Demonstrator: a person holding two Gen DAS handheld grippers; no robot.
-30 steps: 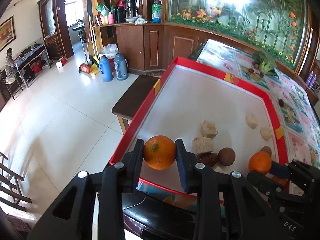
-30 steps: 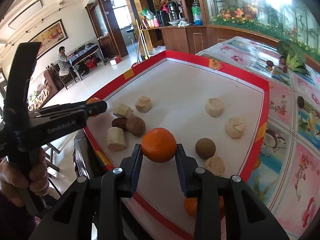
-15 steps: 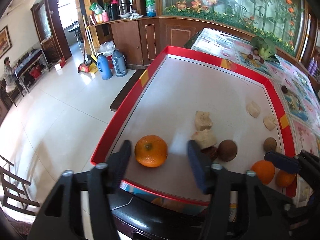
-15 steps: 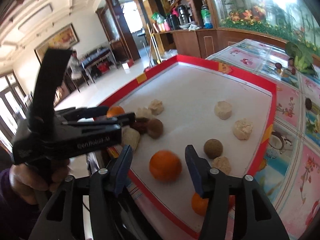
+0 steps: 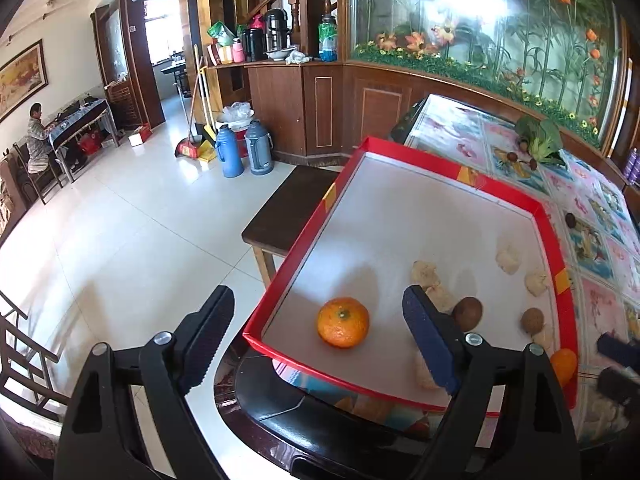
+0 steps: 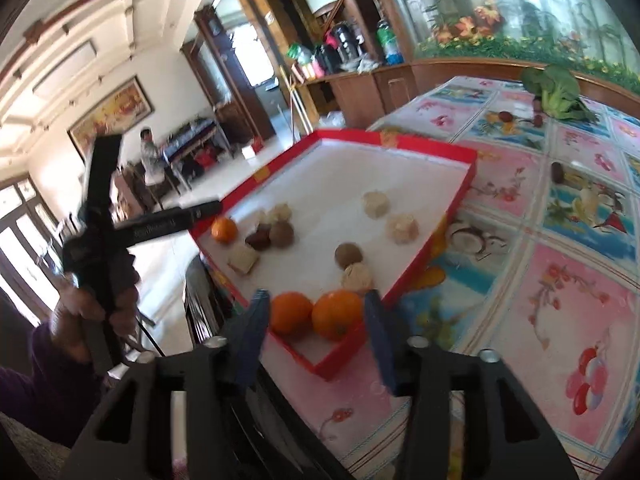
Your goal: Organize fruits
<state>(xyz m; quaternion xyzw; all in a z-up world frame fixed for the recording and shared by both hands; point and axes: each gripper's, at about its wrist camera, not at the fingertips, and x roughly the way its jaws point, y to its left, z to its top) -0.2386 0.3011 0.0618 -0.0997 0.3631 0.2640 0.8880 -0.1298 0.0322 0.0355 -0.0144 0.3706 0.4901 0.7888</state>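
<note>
Both tongs, clenched on oranges a second ago, now gape released: left tongs (image 5: 318, 338), right tongs (image 6: 316, 334). Red tray (image 5: 304, 254) overhangs the worktop (image 6: 560, 280); its lower-left orange (image 5: 343, 322) could roll if bumped.

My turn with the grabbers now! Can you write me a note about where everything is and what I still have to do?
Left gripper: jaws open, holding nothing; one orange sits in the red tray between them.
Right gripper: jaws open, holding nothing; two oranges lie side by side in the tray's near corner.
Done: three oranges are in the tray, with tan lumps and brown round fruits.
Left: small dark fruits and leafy greens are on the table outside the tray.
</note>
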